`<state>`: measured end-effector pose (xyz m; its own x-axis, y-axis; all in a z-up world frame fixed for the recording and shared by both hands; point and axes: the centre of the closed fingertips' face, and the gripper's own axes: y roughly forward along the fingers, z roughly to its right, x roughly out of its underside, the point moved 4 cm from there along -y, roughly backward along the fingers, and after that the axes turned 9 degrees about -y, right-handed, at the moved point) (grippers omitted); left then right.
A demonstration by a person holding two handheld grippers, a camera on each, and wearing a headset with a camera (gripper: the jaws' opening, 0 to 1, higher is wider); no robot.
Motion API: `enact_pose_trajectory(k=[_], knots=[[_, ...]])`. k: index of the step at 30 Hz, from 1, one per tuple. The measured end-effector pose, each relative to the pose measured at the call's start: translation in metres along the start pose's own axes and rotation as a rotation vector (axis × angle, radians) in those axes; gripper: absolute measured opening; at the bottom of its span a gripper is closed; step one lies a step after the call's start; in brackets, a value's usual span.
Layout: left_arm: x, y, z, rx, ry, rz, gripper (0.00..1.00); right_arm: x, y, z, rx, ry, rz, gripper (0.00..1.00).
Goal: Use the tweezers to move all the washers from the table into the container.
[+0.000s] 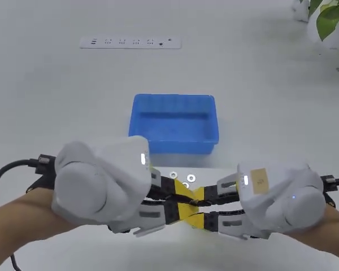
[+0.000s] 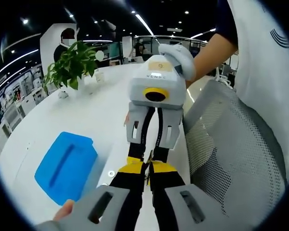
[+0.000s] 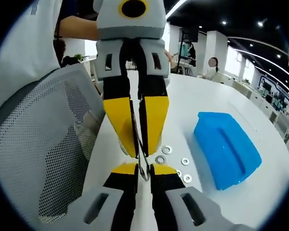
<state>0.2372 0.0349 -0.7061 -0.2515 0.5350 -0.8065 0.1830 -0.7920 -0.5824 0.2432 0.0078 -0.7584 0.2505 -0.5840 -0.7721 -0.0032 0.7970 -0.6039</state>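
Observation:
My left gripper (image 1: 186,203) and right gripper (image 1: 200,206) meet tip to tip just above the table's near edge. A thin metal pair of tweezers (image 3: 142,161) runs between the left gripper's yellow jaws and down into my right gripper (image 3: 144,169). Both pairs of jaws are closed on it. In the left gripper view my left gripper (image 2: 148,166) pinches the same sliver. Several washers (image 1: 185,182) lie on the table just beyond the fingertips, also seen as several washers (image 3: 173,161). The blue container (image 1: 175,124) stands behind them, looking empty.
A white power strip (image 1: 130,42) lies at the far side of the table. A potted plant (image 1: 330,17) stands at the back right. A mesh chair (image 2: 221,139) and the person's body are close behind the near edge.

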Motion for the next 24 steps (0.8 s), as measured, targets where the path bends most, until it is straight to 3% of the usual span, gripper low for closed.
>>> enact_pose_trajectory(k=[3, 4, 7, 11, 15, 24], knots=[[-0.0003, -0.0001, -0.0026, -0.014, -0.043, 0.01, 0.08, 0.0007, -0.0011, 0.0018, -0.002, 0.004, -0.01, 0.09], [-0.0005, 0.0001, -0.0039, -0.022, -0.061, 0.021, 0.08, 0.0012, -0.0014, 0.0032, -0.003, 0.042, -0.012, 0.08], [-0.0006, -0.0003, -0.0053, -0.031, -0.079, 0.032, 0.08, 0.0011, -0.0013, 0.0032, 0.004, 0.067, -0.002, 0.08], [-0.0005, -0.0022, -0.0039, -0.026, -0.193, 0.029, 0.09, -0.0037, 0.0008, 0.0, 0.006, 0.077, 0.011, 0.08], [-0.002, -0.0048, -0.0047, -0.028, -0.146, 0.045, 0.09, -0.0072, 0.0015, 0.0012, 0.013, 0.083, 0.02, 0.08], [0.0059, -0.0058, -0.0022, -0.028, -0.12, 0.047, 0.08, -0.0058, 0.0072, -0.0009, 0.015, 0.046, -0.022, 0.08]])
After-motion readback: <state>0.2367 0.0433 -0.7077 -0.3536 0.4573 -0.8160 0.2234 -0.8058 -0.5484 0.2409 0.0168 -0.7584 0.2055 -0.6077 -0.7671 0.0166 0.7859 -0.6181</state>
